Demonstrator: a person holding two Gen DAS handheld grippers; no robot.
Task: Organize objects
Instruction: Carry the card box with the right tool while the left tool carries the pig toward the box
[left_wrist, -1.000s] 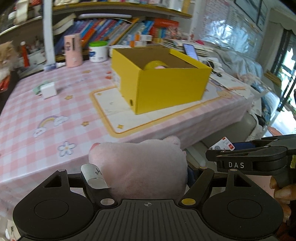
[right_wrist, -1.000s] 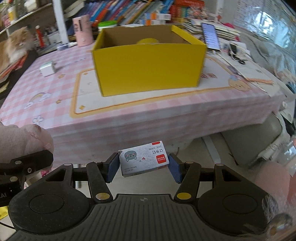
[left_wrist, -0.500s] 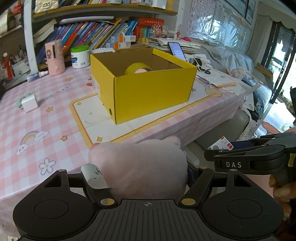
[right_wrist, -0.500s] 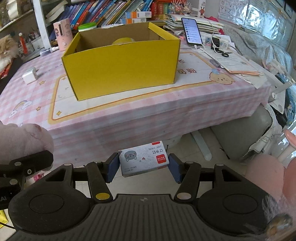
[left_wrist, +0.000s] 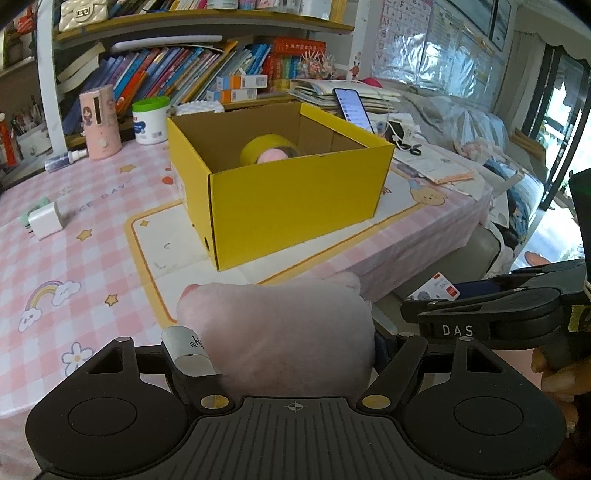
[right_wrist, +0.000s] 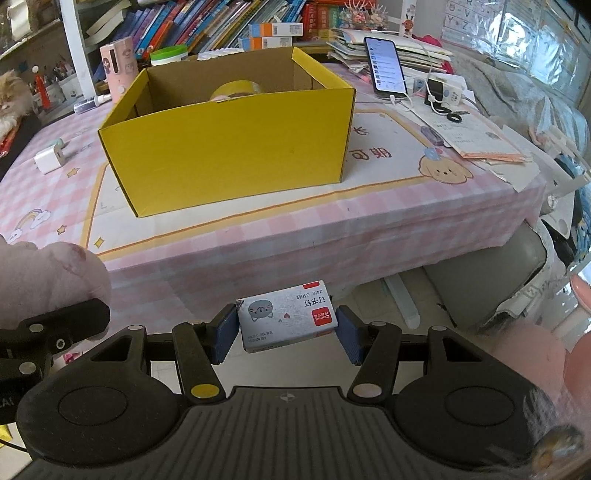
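plush toy (left_wrist: 280, 332), pink and soft, sits clamped in the left gripper (left_wrist: 284, 354) at the near edge of the table (left_wrist: 92, 258). right gripper (right_wrist: 286, 332) pinches a small staple box (right_wrist: 286, 319) between its blue pads, off the table's front. yellow box (right_wrist: 229, 147) stands open on the table, with a tape roll (left_wrist: 267, 149) inside.

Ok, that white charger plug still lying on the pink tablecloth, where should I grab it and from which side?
Judging from both views, take the white charger plug across its two broad flat faces, coming straight down from above. It lies on the tablecloth with open cloth around it, left of the yellow box. Both grippers are full now, so free one first.
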